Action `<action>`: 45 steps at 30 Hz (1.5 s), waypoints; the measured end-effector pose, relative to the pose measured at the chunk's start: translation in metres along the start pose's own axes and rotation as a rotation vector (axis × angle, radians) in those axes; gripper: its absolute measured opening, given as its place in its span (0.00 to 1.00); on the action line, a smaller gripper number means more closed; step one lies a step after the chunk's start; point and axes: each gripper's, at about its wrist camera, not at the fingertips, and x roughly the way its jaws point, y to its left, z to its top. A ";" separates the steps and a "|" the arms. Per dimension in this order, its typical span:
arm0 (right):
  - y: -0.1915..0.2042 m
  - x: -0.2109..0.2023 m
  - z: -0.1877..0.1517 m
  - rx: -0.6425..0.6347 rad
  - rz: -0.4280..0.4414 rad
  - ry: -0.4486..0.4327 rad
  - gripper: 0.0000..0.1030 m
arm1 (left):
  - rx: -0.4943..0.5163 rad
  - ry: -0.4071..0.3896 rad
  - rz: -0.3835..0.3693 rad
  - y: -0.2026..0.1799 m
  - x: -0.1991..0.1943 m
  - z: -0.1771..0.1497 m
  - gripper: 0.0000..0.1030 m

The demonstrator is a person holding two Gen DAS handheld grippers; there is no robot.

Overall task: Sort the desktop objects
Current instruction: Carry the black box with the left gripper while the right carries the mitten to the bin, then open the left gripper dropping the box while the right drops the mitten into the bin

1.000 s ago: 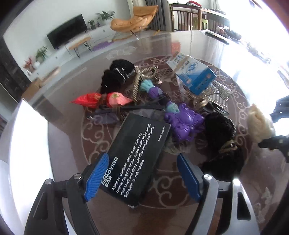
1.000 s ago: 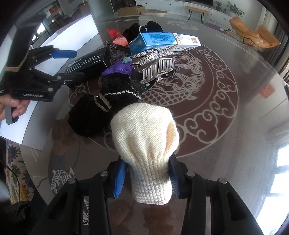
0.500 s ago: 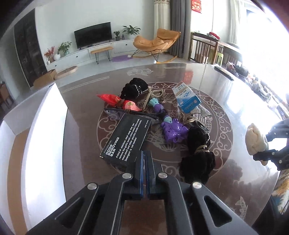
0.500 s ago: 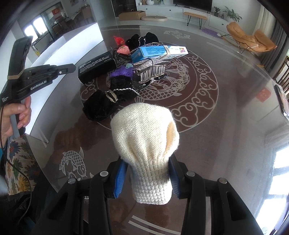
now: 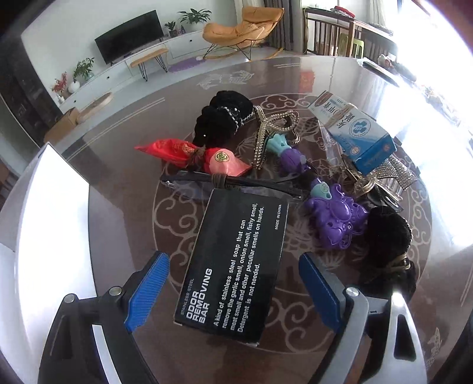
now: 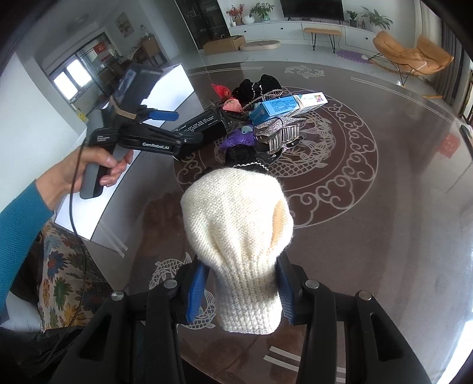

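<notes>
Sorting had barely begun: the right tongs (image 6: 241,291) pinched a cream knit (image 6: 239,233) lifted clear, while the pile (image 5: 283,165) remained on the counter (image 5: 124,189). The left tongs (image 5: 233,291) were opening astride the black box (image 5: 236,263), pads not touching it.

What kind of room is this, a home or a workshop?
Most likely a home living room: a flat television on a long white cabinet, an orange lounge chair, and potted plants behind the glossy round table.

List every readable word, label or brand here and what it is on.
"STAINLESS STEEL ODOR REMOVING BAR", "MADE IN CHINA": black box.
"GenRobot.AI": left tongs.
Chinese print and round logo: blue carton, too small to read.
Round seal: pink packet, illegible.
</notes>
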 end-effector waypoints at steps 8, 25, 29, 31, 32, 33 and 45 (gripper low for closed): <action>-0.006 -0.003 0.001 0.011 -0.040 0.008 0.42 | -0.182 -0.123 -0.016 0.010 -0.032 -0.022 0.57; 0.257 0.037 0.151 -0.342 0.206 -0.071 0.42 | -0.592 -0.196 0.320 0.200 -0.249 -0.238 0.58; 0.328 0.078 0.163 -0.405 0.243 -0.049 0.42 | -0.670 -0.120 0.344 0.226 -0.226 -0.278 0.58; 0.349 0.101 0.163 -0.406 0.256 -0.027 0.42 | -0.700 -0.108 0.324 0.231 -0.215 -0.290 0.58; 0.358 0.112 0.161 -0.406 0.269 -0.016 0.43 | -0.711 -0.104 0.316 0.233 -0.211 -0.294 0.59; 0.366 0.123 0.159 -0.411 0.262 -0.002 0.46 | -0.720 -0.102 0.314 0.234 -0.207 -0.298 0.60; 0.326 0.101 0.131 -0.390 0.193 -0.189 0.96 | -0.682 -0.311 0.249 0.177 -0.250 -0.260 0.89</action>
